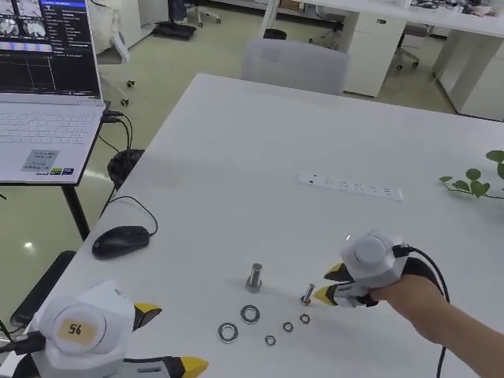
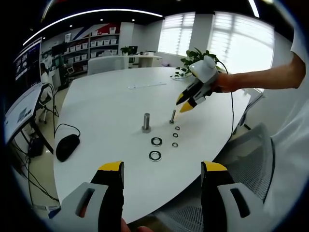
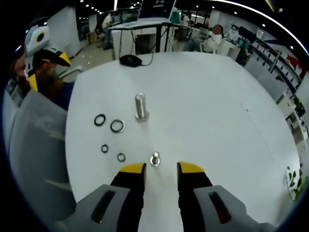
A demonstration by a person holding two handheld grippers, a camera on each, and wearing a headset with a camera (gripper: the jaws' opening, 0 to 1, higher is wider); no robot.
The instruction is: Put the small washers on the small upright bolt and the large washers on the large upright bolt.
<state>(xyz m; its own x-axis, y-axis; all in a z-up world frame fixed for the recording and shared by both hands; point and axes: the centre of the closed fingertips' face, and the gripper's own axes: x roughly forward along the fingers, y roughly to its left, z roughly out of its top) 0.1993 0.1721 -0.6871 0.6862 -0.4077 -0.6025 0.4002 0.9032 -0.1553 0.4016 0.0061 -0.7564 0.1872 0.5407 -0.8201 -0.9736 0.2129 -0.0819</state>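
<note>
I am working at a white desk [image 1: 260, 142] in an open office, a mouse [image 1: 120, 240] lying near its edge. My right claw [image 1: 324, 284] is hanging open and empty, the small bolt [image 1: 307, 294] standing just off its tips, 3 small washers [image 1: 287, 327] lying nearby. My left claw [image 2: 162, 167] is gaping wide, gripping nothing.

White table [image 1: 260, 157] w/ lg bolt [image 1: 254, 277] & sm bolt [image 1: 308, 294] upright near front edge, 2 lg washers [image 1: 250, 314] & 3 sm washers [image 1: 288, 327] flat just in front, mouse [image 1: 120, 241] at left edge, power strip [image 1: 350, 187] farther back.
</note>
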